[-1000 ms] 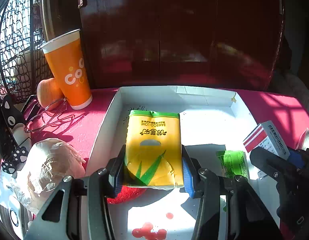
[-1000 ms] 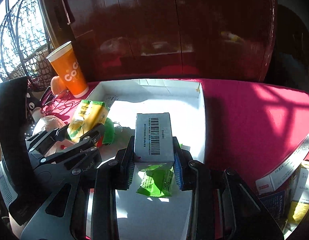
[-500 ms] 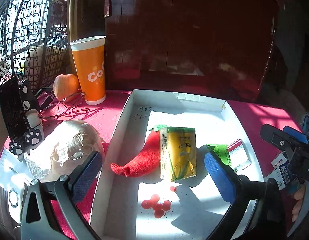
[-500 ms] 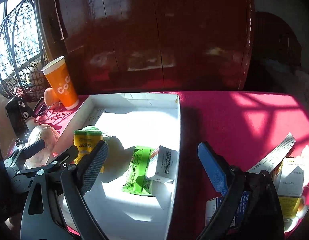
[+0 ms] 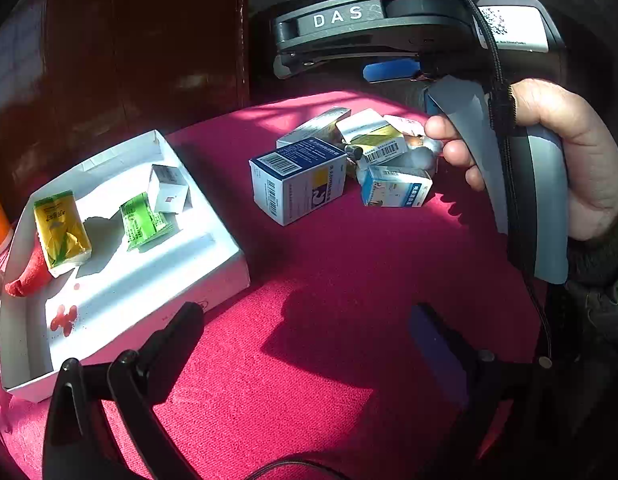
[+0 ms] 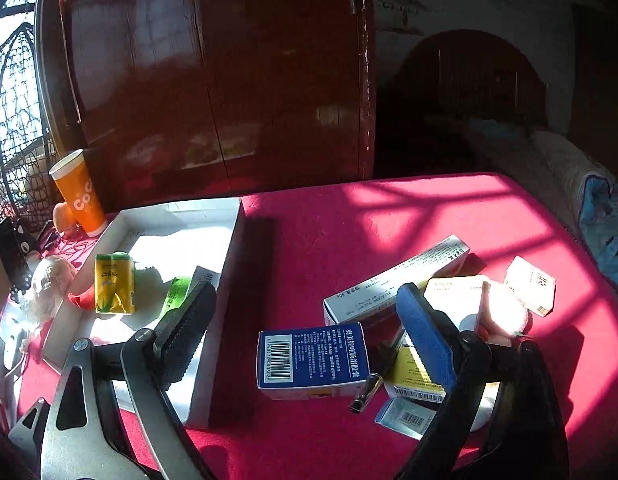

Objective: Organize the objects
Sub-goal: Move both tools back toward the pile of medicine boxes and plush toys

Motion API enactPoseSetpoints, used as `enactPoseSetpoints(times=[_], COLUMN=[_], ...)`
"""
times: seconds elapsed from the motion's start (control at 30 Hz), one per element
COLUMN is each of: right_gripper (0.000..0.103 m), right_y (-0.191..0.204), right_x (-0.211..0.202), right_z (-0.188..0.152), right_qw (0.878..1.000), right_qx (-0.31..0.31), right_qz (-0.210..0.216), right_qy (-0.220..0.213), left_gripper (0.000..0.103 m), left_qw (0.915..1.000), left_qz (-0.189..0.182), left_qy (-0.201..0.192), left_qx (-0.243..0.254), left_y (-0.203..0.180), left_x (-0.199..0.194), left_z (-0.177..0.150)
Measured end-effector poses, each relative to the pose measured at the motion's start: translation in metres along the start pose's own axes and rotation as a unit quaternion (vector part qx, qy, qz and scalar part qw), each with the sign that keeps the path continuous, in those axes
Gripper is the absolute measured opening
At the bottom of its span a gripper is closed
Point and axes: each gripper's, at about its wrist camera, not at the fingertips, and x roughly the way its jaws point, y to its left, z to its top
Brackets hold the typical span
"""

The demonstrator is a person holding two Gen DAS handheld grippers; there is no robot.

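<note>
A white tray (image 5: 229, 256) on the red cloth holds a yellow packet (image 5: 61, 228), a green sachet (image 5: 143, 220), a small white box (image 5: 169, 192) and a red sock (image 5: 27, 276). To its right lies a pile of medicine boxes, with a blue-and-white box (image 5: 297, 180) nearest the tray. My left gripper (image 5: 309, 340) is open and empty over bare cloth, short of the pile. My right gripper (image 6: 307, 328) is open too. The blue box (image 6: 313, 356) lies under the gap between its fingers, untouched. A long white box (image 6: 397, 280) and a yellow box (image 6: 409, 376) lie beside it.
An orange cup (image 6: 79, 192), an apple (image 6: 63, 214) and a crumpled bag (image 6: 49, 280) sit left of the tray. A dark wooden cabinet (image 6: 229, 100) stands behind the table. A small black cylinder (image 6: 365, 392) lies by the blue box. A hand (image 5: 569, 160) holds the right gripper's handle.
The left gripper let go of the yellow packet and the right let go of the small white box, both left in the tray. Both opened wide and swung right toward the pile.
</note>
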Motion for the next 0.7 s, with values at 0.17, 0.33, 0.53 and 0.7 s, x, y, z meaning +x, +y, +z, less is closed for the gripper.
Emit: enactPoseSetpoints(times=[0.17, 0.33, 0.53, 0.7], right_gripper=[0.092, 0.092, 0.092, 0.092], right_y=[-0.051, -0.067, -0.07, -0.067], right_x=[-0.02, -0.038, -0.056, -0.064], right_z=[-0.003, -0.001, 0.002, 0.006], right_qw=[0.998, 0.997, 0.996, 0.994], right_qx=[0.05, 0.067, 0.072, 0.085], right_qz=[-0.023, -0.016, 0.002, 0.024], right_qy=[-0.008, -0.024, -0.049, -0.056], left_gripper=[0.103, 0.103, 0.103, 0.103], left_qw=[0.9949, 0.995, 0.9949, 0.9949], left_qz=[-0.008, -0.043, -0.037, -0.037], left_qy=[0.021, 0.065, 0.065, 0.065], left_qx=[0.098, 0.062, 0.067, 0.067], left_y=[-0.041, -0.027, -0.03, -0.029], left_x=[0.047, 0.071, 0.074, 0.074], left_z=[0.01, 0.015, 0.016, 0.015])
